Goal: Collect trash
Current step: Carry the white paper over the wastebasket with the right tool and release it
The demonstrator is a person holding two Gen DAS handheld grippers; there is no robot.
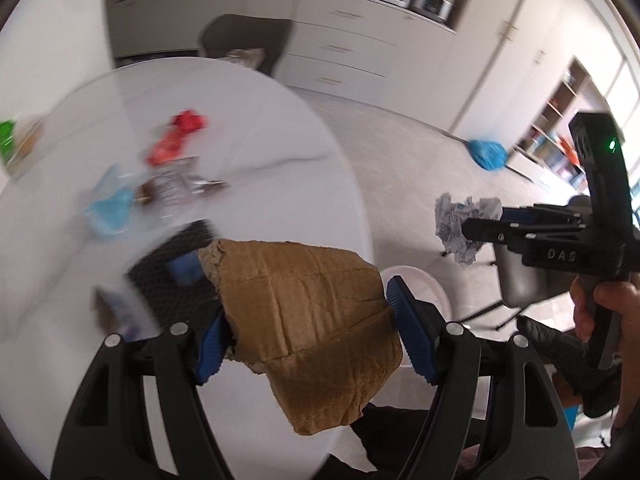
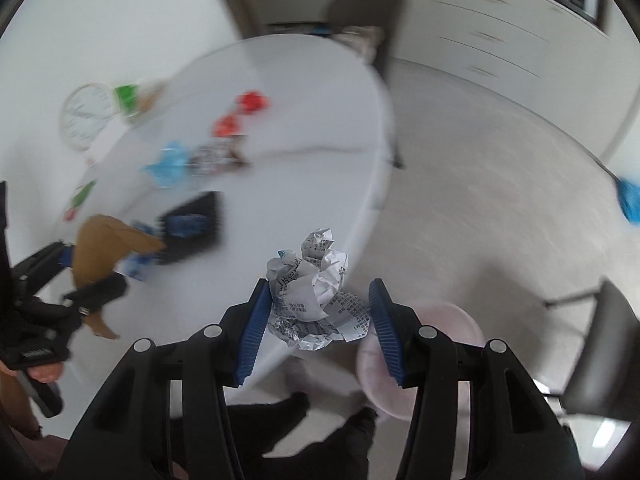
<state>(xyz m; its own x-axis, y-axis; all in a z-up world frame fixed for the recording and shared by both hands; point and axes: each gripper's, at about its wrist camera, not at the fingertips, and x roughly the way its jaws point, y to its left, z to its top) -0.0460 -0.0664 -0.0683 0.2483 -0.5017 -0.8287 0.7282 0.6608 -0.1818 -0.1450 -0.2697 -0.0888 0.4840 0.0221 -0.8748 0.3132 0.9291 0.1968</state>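
My left gripper [image 1: 308, 336] is shut on a torn piece of brown cardboard [image 1: 308, 316] and holds it above the near edge of the round white table [image 1: 280, 128]. My right gripper [image 2: 320, 320] is shut on a crumpled ball of printed paper [image 2: 316, 296], held past the table's edge above a pale bin [image 2: 424, 356] on the floor. The bin's rim also shows in the left wrist view [image 1: 420, 280]. The right gripper with its paper ball [image 1: 460, 224] shows in the left wrist view, and the left gripper with its cardboard [image 2: 108, 240] in the right wrist view.
On the table lie red wrappers [image 1: 176, 140], a blue plastic scrap [image 1: 108, 208], a printed wrapper [image 1: 172, 184], a black mesh tray [image 1: 180, 264] holding a blue item, and green packaging [image 1: 8, 140]. A dark chair [image 1: 244, 40] stands behind the table. A blue bag [image 1: 486, 154] lies on the floor.
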